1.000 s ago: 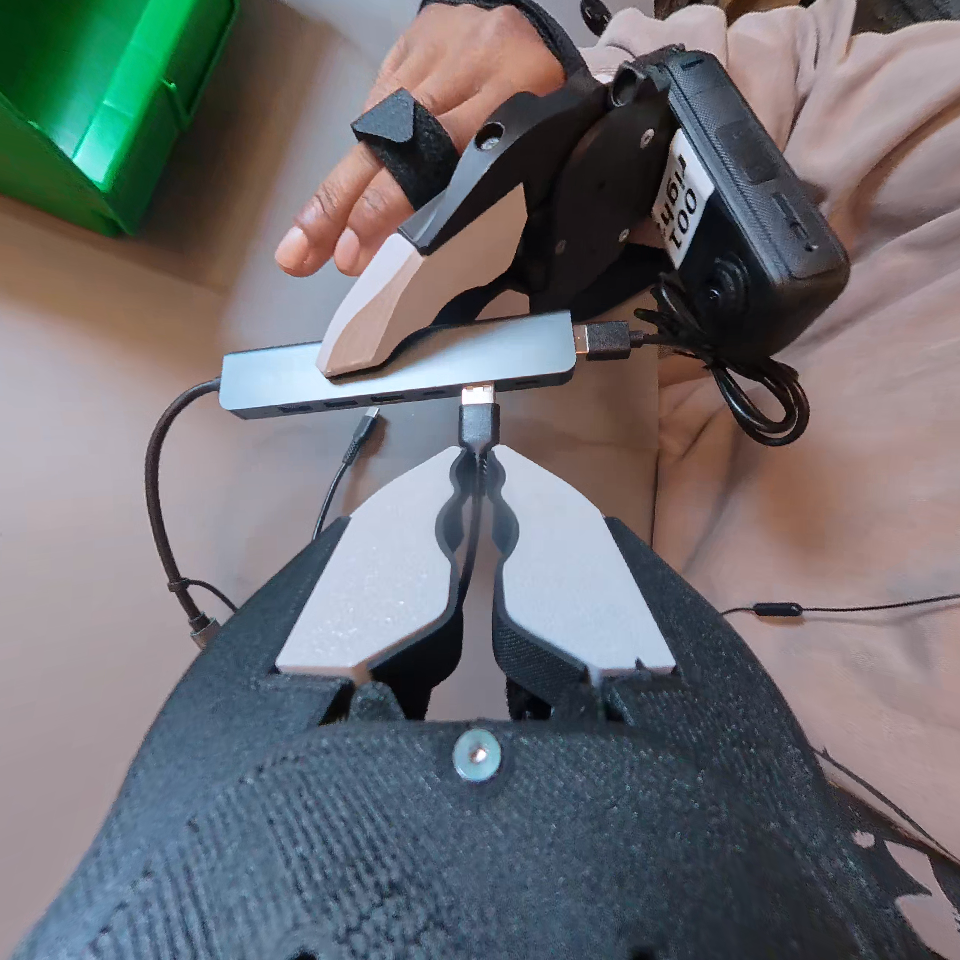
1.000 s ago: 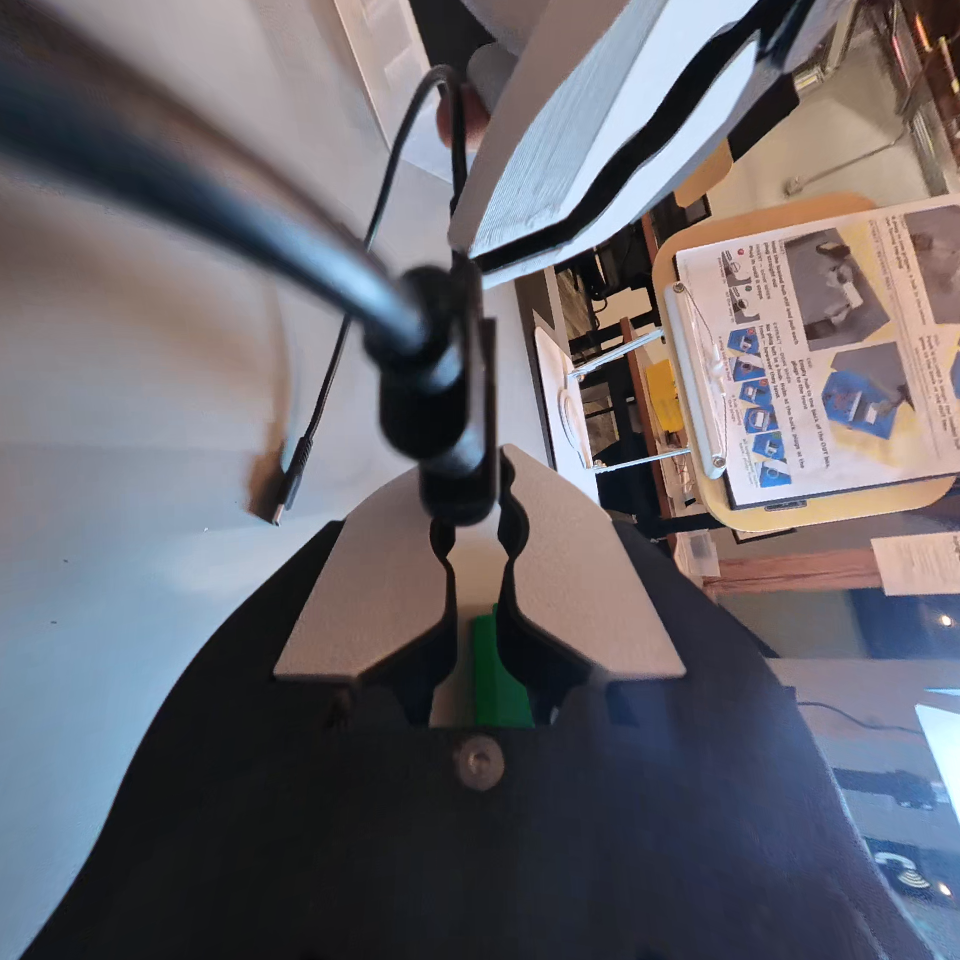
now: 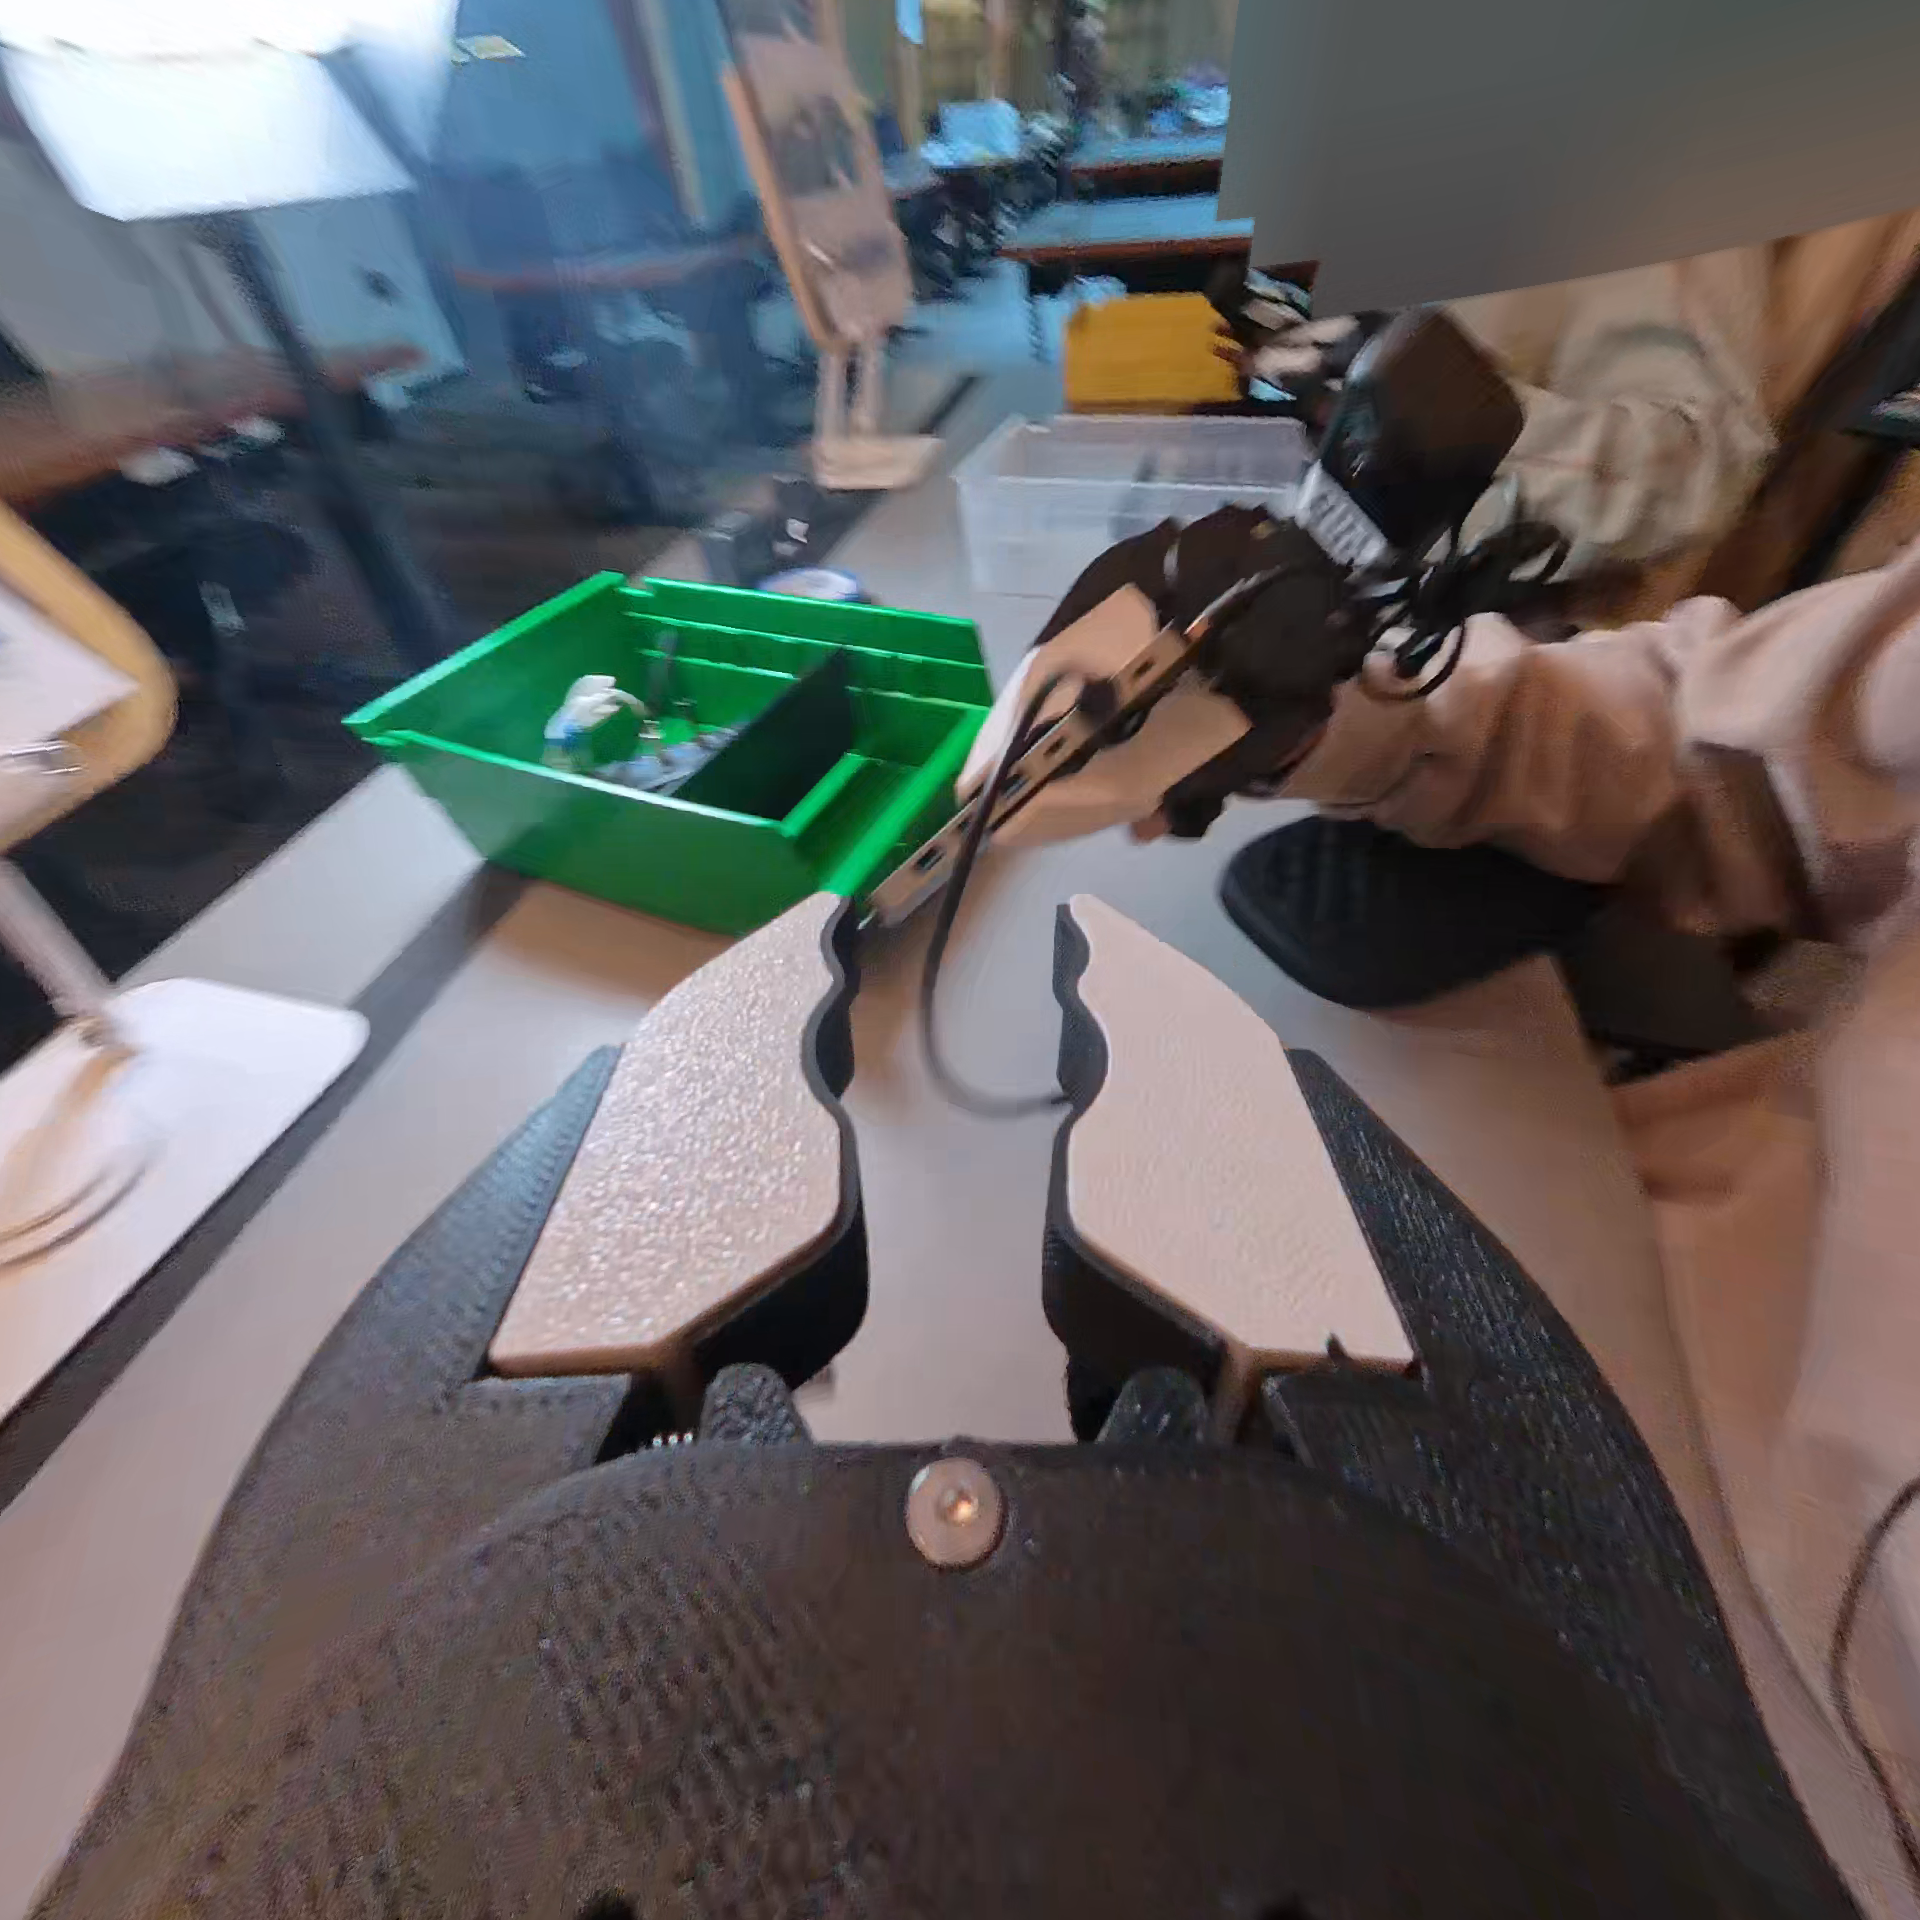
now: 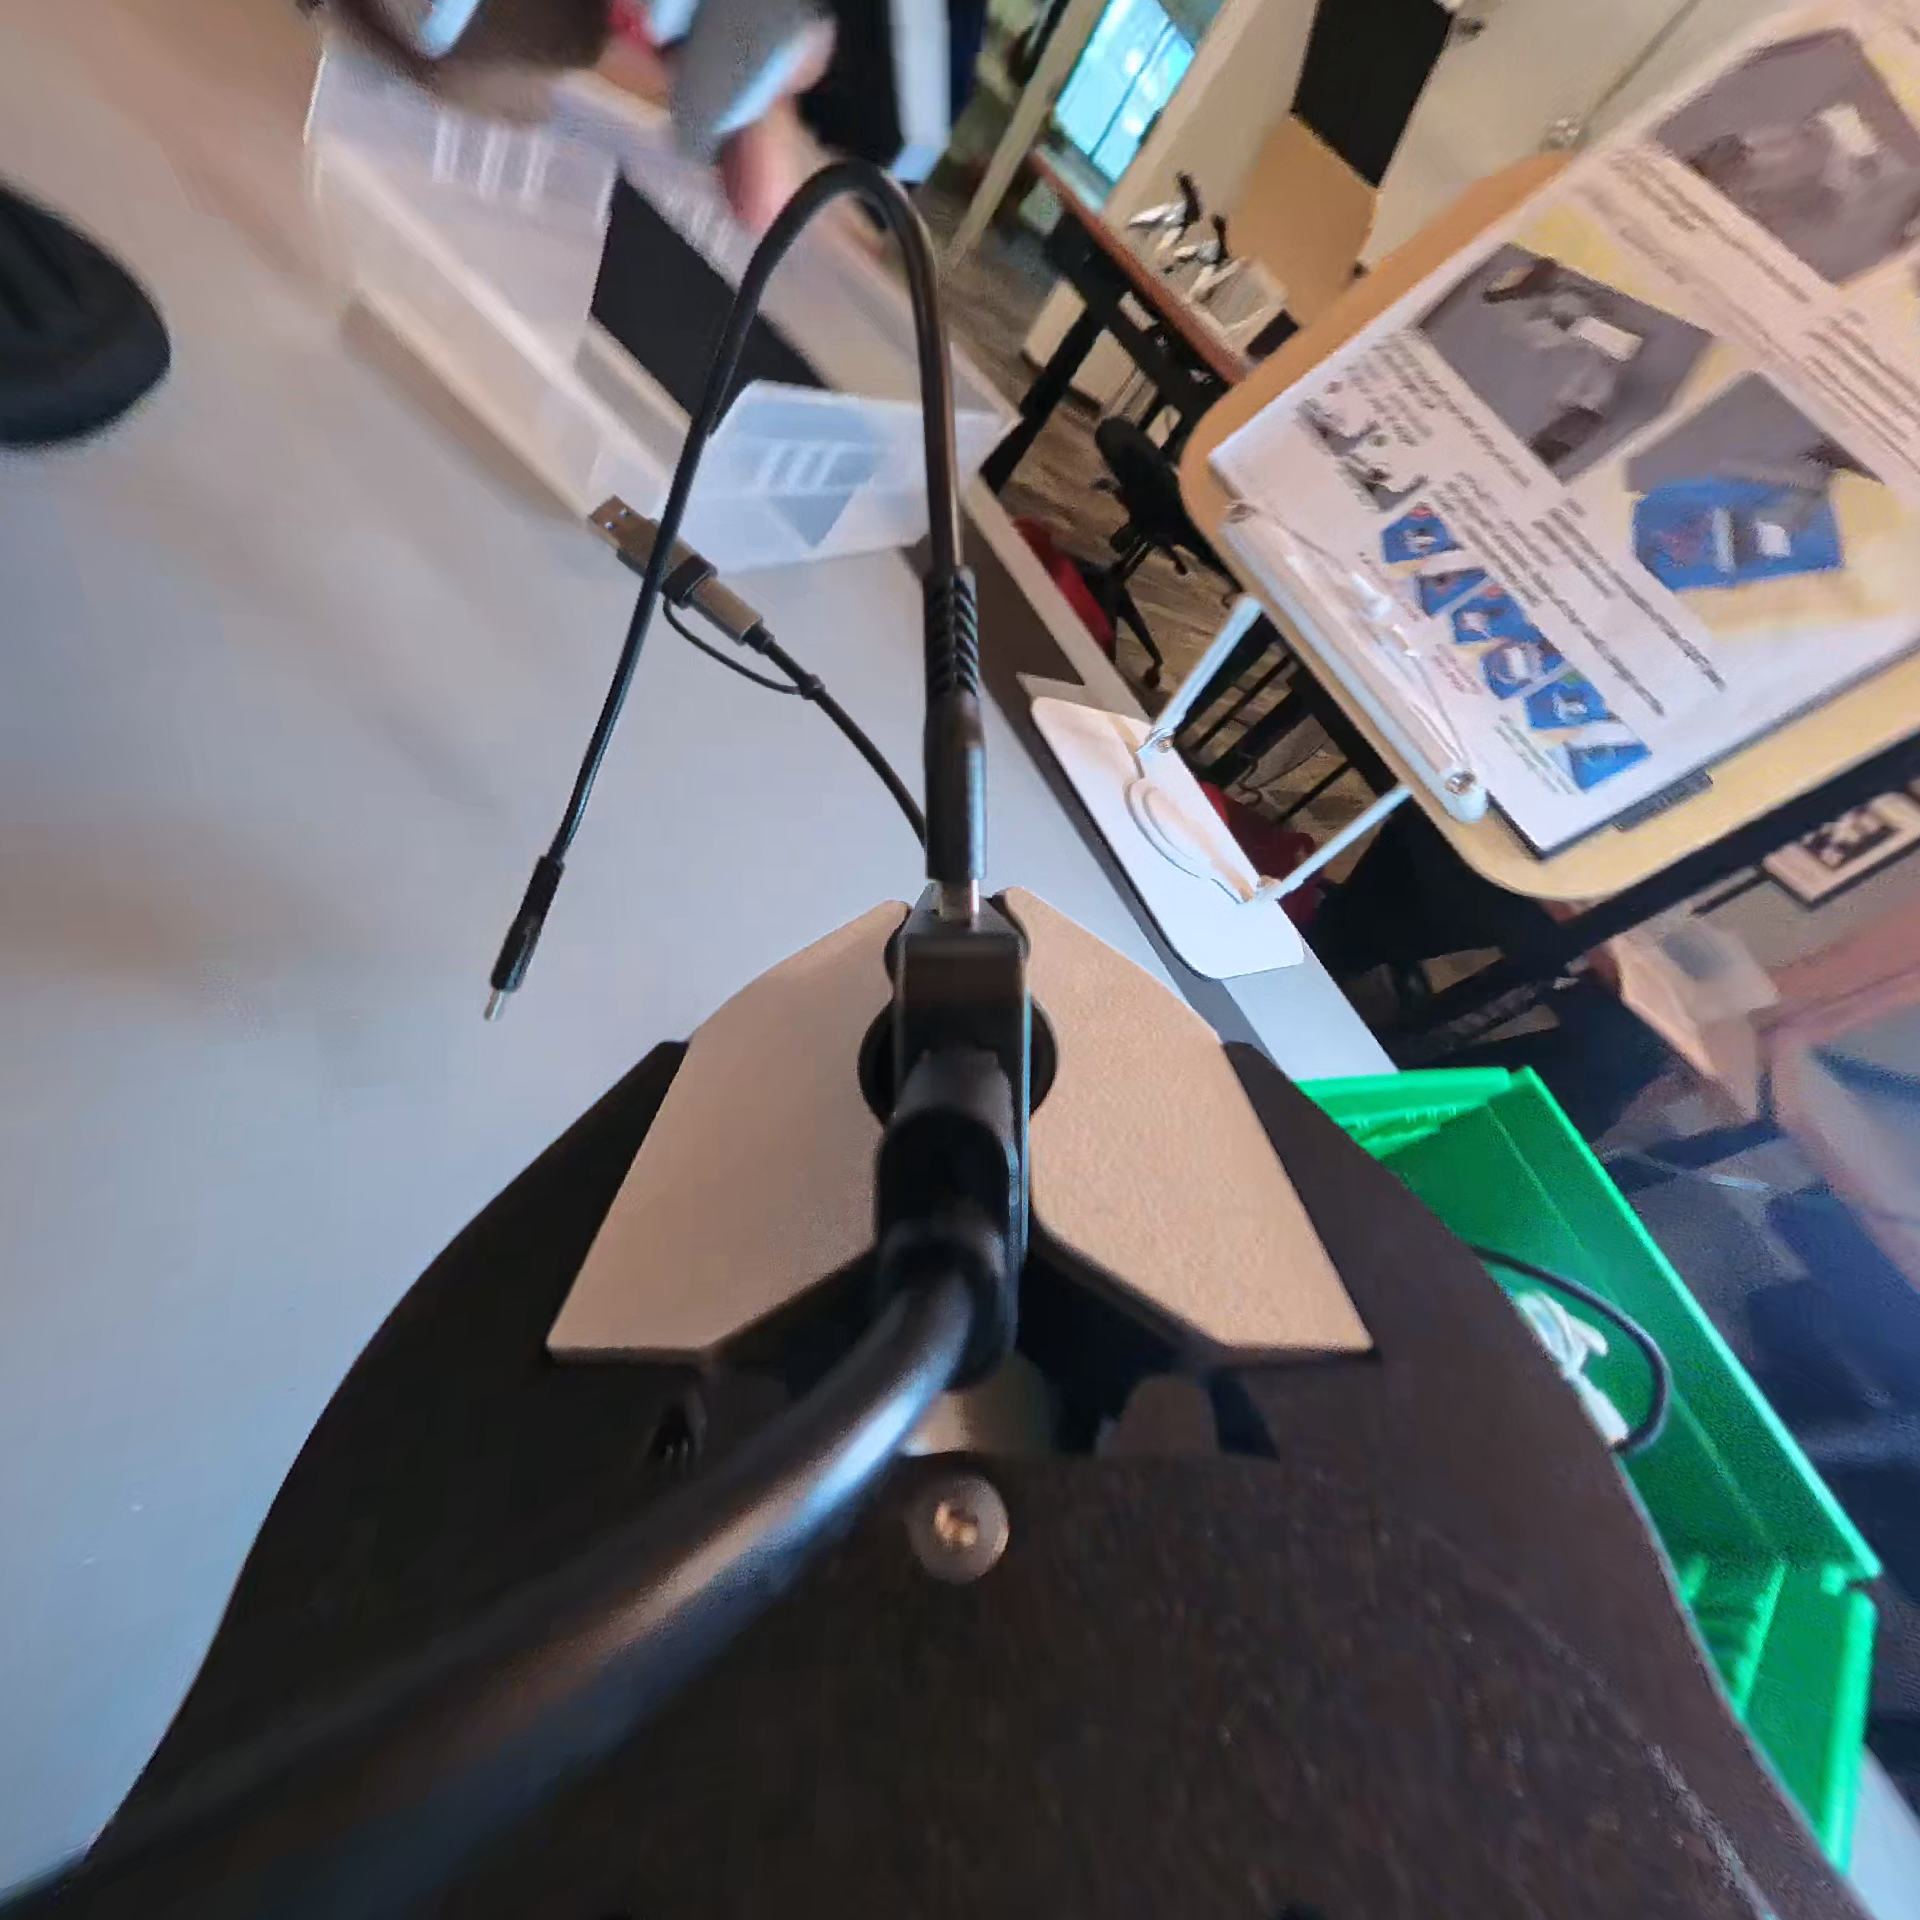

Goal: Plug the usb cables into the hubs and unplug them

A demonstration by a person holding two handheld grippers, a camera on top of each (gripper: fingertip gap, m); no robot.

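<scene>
My left gripper (image 3: 954,914) has its fingers spread apart with nothing between them, hovering over the pale table (image 3: 312,1299). My right gripper (image 4: 956,914) is clamped on the grey USB hub (image 3: 1039,753), lifted off the table and tilted, its low end just in front of the green bin (image 3: 665,842). A black cable (image 4: 940,644) is seated in the hub and loops down slack; in the right wrist view its ribbed plug stands straight out past my fingertips. A second thin cable (image 4: 582,769) lies loose on the table nearby, its small plug free.

As I judge it, unplugging comes next. I should hold the hub steady with the right, bring the left fingers squarely onto the plug body rather than the cord, close firmly, and pull straight along the port's axis, without twisting.
</scene>
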